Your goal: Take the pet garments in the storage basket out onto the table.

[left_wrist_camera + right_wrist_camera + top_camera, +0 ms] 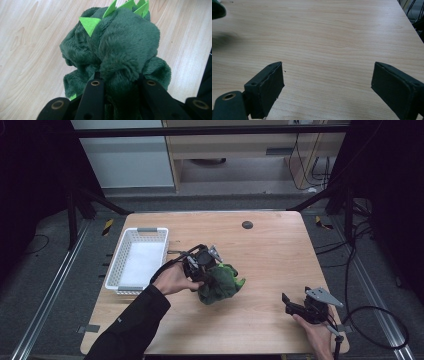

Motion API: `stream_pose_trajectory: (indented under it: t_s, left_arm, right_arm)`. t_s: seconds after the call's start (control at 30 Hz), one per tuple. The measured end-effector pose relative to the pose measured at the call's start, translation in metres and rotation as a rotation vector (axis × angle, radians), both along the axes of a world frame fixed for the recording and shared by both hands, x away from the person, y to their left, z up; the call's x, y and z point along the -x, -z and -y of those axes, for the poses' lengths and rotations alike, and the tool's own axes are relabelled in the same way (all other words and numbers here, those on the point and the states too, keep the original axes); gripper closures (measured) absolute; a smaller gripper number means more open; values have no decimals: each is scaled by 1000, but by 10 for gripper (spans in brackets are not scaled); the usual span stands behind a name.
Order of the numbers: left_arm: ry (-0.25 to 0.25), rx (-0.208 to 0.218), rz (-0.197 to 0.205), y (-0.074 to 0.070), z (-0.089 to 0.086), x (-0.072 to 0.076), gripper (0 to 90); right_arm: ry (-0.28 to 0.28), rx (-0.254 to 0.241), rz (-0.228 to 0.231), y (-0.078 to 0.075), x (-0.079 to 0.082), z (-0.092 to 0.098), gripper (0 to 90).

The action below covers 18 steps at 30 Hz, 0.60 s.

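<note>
A dark green plush toy (221, 284) with bright green felt spikes is near the middle of the wooden table (272, 255). My left gripper (206, 270) comes at it from the left and is shut on it. In the left gripper view the two black jaws (122, 80) squeeze a fold of the plush toy (117, 47), which bulges above them over the tabletop. My right gripper (290, 304) rests near the table's front right corner, held by a hand. In the right gripper view it (327, 82) stands open over bare wood with nothing between its pads. A sliver of the plush toy (217, 10) shows at that view's top left.
A white plastic basket (118, 257) stands at the table's left side, just left of the left hand. A small black round disc (247, 224) sits near the far edge. Dark metal frame legs and cables surround the table on the floor.
</note>
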State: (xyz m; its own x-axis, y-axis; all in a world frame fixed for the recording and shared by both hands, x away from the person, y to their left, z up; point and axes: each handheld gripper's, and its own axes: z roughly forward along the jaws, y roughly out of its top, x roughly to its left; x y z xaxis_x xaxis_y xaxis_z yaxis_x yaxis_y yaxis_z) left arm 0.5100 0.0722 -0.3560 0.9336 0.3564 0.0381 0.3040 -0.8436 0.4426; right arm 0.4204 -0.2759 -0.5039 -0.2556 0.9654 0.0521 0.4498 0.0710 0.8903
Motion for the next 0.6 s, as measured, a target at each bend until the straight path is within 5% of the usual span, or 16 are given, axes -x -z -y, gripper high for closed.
stream_pose_trajectory:
  t_s: [0.6]
  left_arm:
    - [27,-12,-38,35,12,-2,784]
  right_arm:
    - [-3,-1,-2,0,0,0,108]
